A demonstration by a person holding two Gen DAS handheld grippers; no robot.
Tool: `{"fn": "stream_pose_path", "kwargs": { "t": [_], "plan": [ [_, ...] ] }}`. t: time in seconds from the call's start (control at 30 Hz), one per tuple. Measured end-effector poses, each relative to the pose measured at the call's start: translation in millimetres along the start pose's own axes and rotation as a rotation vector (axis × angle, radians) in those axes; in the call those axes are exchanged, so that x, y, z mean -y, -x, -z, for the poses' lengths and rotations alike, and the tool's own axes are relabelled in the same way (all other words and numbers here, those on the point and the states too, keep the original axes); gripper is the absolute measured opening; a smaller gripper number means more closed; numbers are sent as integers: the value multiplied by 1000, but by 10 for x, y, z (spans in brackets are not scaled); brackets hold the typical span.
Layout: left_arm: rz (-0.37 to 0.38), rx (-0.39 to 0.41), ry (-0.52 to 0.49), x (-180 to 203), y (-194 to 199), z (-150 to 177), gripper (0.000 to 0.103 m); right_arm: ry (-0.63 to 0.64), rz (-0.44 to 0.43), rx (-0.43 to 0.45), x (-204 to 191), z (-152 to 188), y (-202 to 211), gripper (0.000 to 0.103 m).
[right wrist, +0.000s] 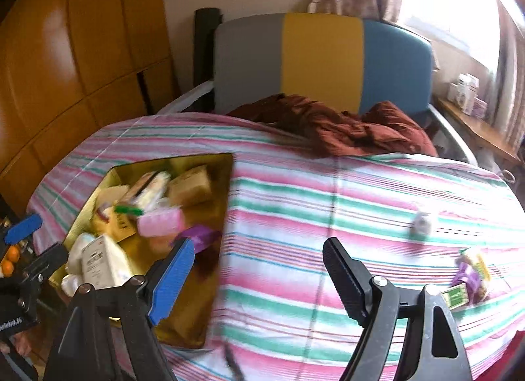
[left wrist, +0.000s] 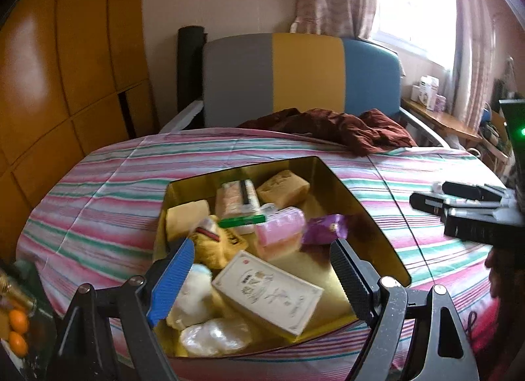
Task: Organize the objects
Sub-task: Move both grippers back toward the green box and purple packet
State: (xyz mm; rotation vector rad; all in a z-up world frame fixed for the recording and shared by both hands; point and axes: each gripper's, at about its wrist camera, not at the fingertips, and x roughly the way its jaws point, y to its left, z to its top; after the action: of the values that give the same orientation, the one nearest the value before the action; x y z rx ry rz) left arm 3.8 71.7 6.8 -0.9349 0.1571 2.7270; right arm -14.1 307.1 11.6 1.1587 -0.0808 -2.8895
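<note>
A gold tin box (left wrist: pixel 370 213) lies open on the striped bed. It holds several items: a white printed box (left wrist: pixel 267 289), a pink pack (left wrist: pixel 279 228), a green pen (left wrist: pixel 242 221), a purple packet (left wrist: pixel 325 229) and tan blocks (left wrist: pixel 283 186). My left gripper (left wrist: pixel 262 264) is open and empty just above the box's near end. My right gripper (right wrist: pixel 257 261) is open and empty over the bedsheet right of the box (right wrist: pixel 226 184). On the sheet to its right lie a small white object (right wrist: pixel 421 222), a purple-yellow packet (right wrist: pixel 471 271) and a green matchbox-like item (right wrist: pixel 454 295).
A crumpled dark red cloth (left wrist: pixel 338 126) lies at the bed's head by the grey-yellow-blue headboard (left wrist: pixel 302 72). Wooden wardrobe (left wrist: pixel 59 69) stands on the left. A side shelf (left wrist: pixel 439 118) with boxes sits right. Oranges (left wrist: pixel 18 331) show at lower left.
</note>
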Motion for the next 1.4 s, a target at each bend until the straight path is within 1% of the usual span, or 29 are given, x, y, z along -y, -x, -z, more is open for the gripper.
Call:
{"fn": "stream_pose_path", "kwargs": {
  "t": [0.3, 0.57, 0.7, 0.77, 0.87, 0.97, 1.03, 1.17, 1.4],
  "plan": [
    [50, -19, -66, 310, -93, -51, 85, -112, 117, 18, 788, -135, 124, 82],
    [91, -31, -117, 553, -185, -116, 85, -279, 262, 21, 1784, -135, 167, 82],
    [109, -39, -151, 713, -248, -141, 85, -395, 312, 24, 2267, -36, 155, 82],
    [118, -46, -165, 793, -286, -158, 85, -476, 311, 33, 2478, 69, 170, 82],
    [132, -58, -192, 932, -350, -177, 85, -616, 282, 30, 2712, 233, 162, 82],
    [149, -67, -225, 1088, -416, -190, 85, -713, 262, 58, 2864, 328, 227, 82],
    [164, -74, -242, 1202, -465, -201, 85, -758, 253, 60, 2932, 379, 239, 82],
    [188, -86, -271, 1399, -546, -215, 85, -810, 234, 67, 3015, 432, 242, 82],
    [236, -105, -332, 1781, -706, -247, 85, -856, 208, 89, 3087, 471, 268, 82]
  ]
}}
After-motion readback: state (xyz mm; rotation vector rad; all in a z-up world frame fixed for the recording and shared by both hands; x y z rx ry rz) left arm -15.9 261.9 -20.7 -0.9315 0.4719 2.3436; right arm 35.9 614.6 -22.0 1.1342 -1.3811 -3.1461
